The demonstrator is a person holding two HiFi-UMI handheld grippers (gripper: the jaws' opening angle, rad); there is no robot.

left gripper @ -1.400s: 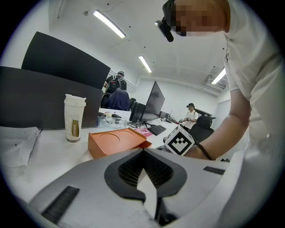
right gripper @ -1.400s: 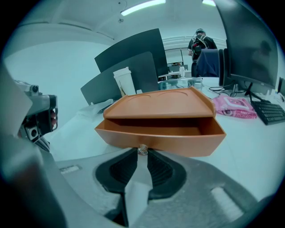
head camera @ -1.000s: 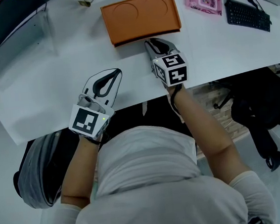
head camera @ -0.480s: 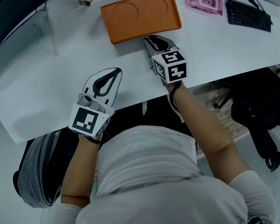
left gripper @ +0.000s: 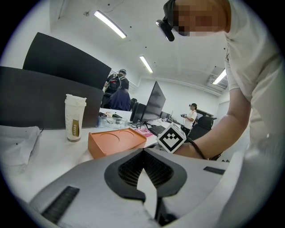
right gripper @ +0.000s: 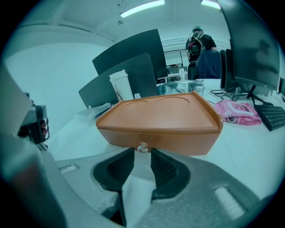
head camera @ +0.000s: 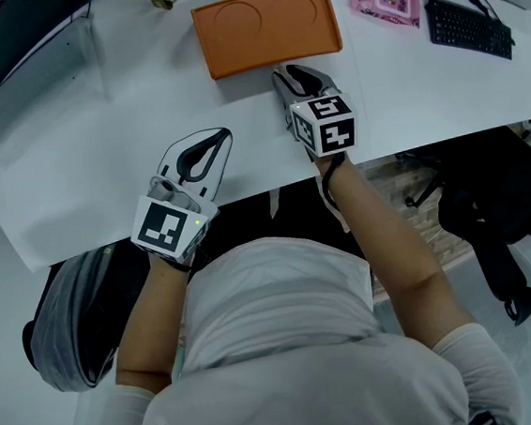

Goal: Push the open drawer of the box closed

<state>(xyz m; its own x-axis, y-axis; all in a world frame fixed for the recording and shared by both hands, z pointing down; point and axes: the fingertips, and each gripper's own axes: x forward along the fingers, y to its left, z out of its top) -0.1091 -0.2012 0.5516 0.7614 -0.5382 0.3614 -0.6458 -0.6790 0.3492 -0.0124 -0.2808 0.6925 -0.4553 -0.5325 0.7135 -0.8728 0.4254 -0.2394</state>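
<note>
The orange box (head camera: pixel 265 29) sat on the white table (head camera: pixel 73 180) with its long side running across in front of the person and its drawer front (right gripper: pixel 156 141) facing back at them, seemingly flush with the shell. Directly before it, the nearer right gripper (head camera: pixel 294 72) had just been spreading its fingers, now released, with the small clear knob (right gripper: pixel 142 147) just at their tips, clear of the pads. The left gripper (head camera: pixel 218 138) lay well apart to the left, fingers clenched on nothing.

The right gripper (right gripper: pixel 142 155), whose jaws have just been opening and now stand apart, sits just before the orange box (right gripper: pixel 160 113), whose small clear knob (right gripper: pixel 142 148) lies ungripped at the gap between the tips, with a paper cup (right gripper: pixel 121 87) behind the box and a pink pack (right gripper: pixel 236 111) to its right.
</note>
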